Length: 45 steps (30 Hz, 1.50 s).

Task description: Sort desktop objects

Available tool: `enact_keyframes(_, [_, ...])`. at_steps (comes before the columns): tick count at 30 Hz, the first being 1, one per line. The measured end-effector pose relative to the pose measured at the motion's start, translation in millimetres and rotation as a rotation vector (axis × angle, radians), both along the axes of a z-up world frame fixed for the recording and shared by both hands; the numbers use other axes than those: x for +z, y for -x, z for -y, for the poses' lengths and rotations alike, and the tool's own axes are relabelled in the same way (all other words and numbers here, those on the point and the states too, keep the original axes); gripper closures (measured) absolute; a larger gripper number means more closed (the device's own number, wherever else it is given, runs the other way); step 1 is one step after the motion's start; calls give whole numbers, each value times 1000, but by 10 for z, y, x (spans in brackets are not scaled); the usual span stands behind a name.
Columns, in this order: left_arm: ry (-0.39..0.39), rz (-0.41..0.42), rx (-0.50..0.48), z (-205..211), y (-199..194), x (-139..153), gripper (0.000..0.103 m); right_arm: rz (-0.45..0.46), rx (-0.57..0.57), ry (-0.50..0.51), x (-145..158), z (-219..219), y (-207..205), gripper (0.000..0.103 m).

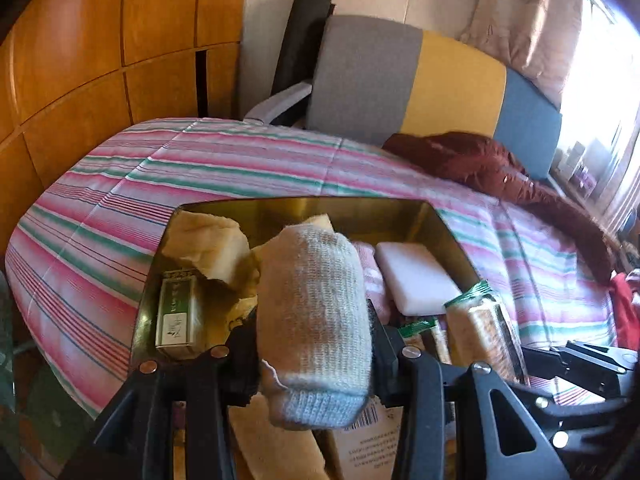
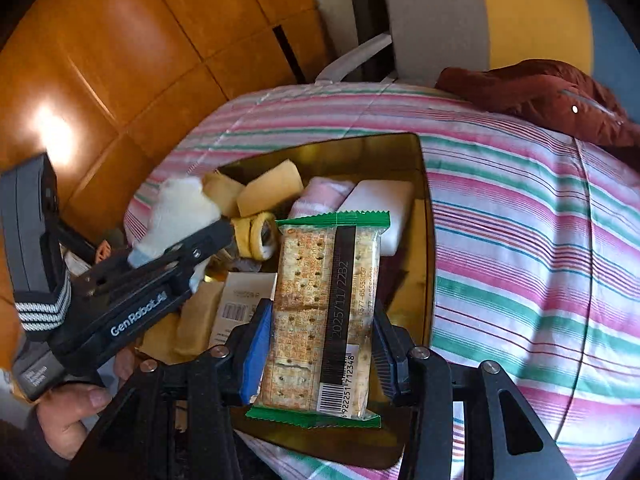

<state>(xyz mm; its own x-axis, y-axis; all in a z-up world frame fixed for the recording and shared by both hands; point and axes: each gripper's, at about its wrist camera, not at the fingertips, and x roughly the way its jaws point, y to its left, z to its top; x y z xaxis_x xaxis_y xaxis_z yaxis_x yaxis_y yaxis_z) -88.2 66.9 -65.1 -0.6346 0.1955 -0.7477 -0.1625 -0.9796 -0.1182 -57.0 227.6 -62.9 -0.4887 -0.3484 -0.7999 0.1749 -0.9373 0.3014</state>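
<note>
Right wrist view: my right gripper (image 2: 320, 344) pinches cracker packet (image 2: 326, 312) above gold tray's (image 2: 426, 240) near edge, left gripper (image 1: 312, 344) clamps sock (image 1: 316, 320); lower each level, release gently.

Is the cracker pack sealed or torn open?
Sealed, as far as visible: the cracker pack in the right gripper has both green crimped ends intact.
</note>
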Motion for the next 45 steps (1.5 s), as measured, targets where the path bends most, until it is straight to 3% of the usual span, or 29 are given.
enact_keyframes(6, [-1, -2, 2, -40, 26, -51, 51, 26, 6, -39, -120, 29, 18, 54])
enact_keyframes(16, [16, -63, 21, 3, -112, 122, 50, 9, -1, -77, -130, 61, -53, 50])
enact_keyframes(23, [32, -118, 49, 80, -247, 315, 46, -55, -20, -129, -17, 103, -163, 46])
enact_keyframes(34, [63, -153, 118, 223, -430, 467, 40, -162, -61, -255, 126, 262, -358, 27])
enact_keyframes(45, [74, -189, 184, 283, -627, 605, 31, -226, -96, -344, 148, 418, -519, 20])
